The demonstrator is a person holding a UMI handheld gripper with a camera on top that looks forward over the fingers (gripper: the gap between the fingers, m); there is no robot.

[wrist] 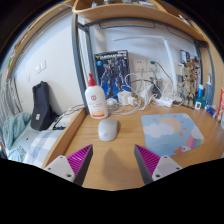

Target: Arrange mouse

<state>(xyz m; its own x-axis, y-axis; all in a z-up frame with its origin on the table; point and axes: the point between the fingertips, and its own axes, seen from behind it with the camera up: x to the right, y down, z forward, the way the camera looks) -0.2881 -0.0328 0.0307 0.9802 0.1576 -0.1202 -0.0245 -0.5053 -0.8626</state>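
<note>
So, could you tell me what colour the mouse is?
Light grey-white, in the gripper view: the mouse lies beyond the open fingers.

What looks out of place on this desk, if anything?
The mouse sits on bare wood, left of the mouse pad rather than on it. The pad itself lies slightly askew. Behind, a tangle of white cables clutters the back by the white bottle. The tool is open, short of the mouse.

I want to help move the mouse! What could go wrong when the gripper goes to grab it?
The mouse sits beyond the open gripper, right beside a white bottle with a red cap. Reaching in could bump the bottle over. The mouse's rounded, smooth shell might slip from the fingers. Sliding it toward the mousepad could also catch on the cables behind.
</note>
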